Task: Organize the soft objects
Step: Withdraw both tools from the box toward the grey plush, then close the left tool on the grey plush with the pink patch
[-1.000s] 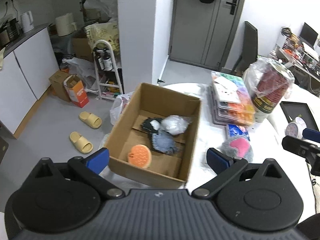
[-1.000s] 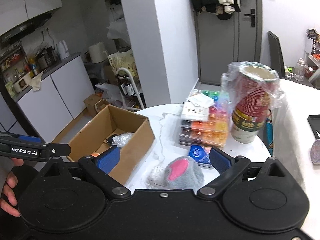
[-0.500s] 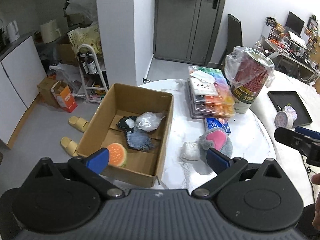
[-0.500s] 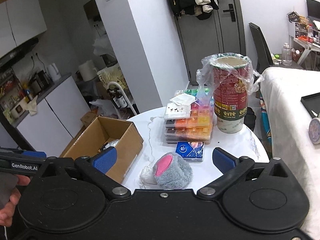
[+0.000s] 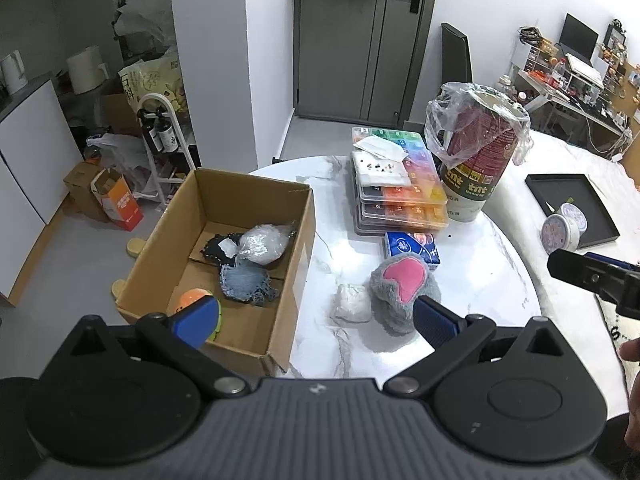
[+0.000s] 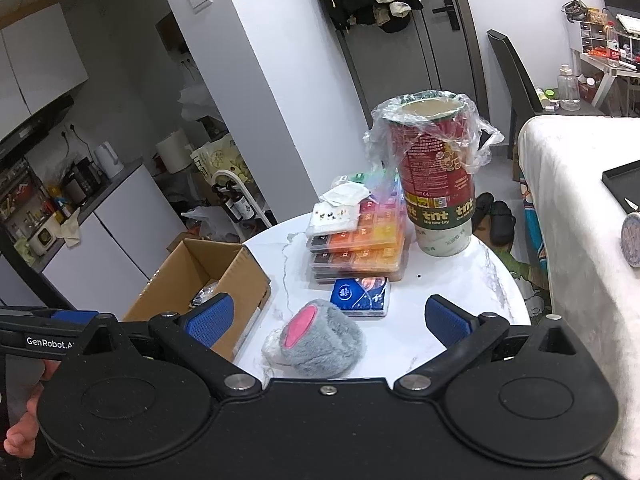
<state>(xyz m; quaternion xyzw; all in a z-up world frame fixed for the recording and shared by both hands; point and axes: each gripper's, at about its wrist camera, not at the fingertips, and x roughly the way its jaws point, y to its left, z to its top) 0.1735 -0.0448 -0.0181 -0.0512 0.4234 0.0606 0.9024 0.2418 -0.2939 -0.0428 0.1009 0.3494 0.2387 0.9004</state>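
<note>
A grey plush paw with a pink pad [image 5: 404, 292] [image 6: 320, 336] lies on the round white marble table [image 5: 480, 280], touching a small white soft lump [image 5: 352, 303]. To its left stands an open cardboard box [image 5: 248, 184] holding a denim piece [image 5: 244, 282], a clear-wrapped bundle [image 5: 262, 244] and an orange toy [image 5: 192, 298]. My left gripper [image 5: 316, 316] hangs open over the box's near corner and the lump. My right gripper [image 6: 328, 320] is wide open just above and behind the paw, which shows between its fingers, untouched.
A stack of coloured organiser cases [image 5: 400, 188], a red tube in a plastic bag [image 5: 476, 160] and a blue tissue pack [image 5: 412, 244] crowd the table's far side. A black tray [image 5: 572, 208] and a round tin [image 5: 560, 232] sit on the white surface to the right.
The left gripper slid right, from over the box towards the plush paw. The right gripper rolled, dropped a little closer to the paw, and its jaws spread slightly wider.
</note>
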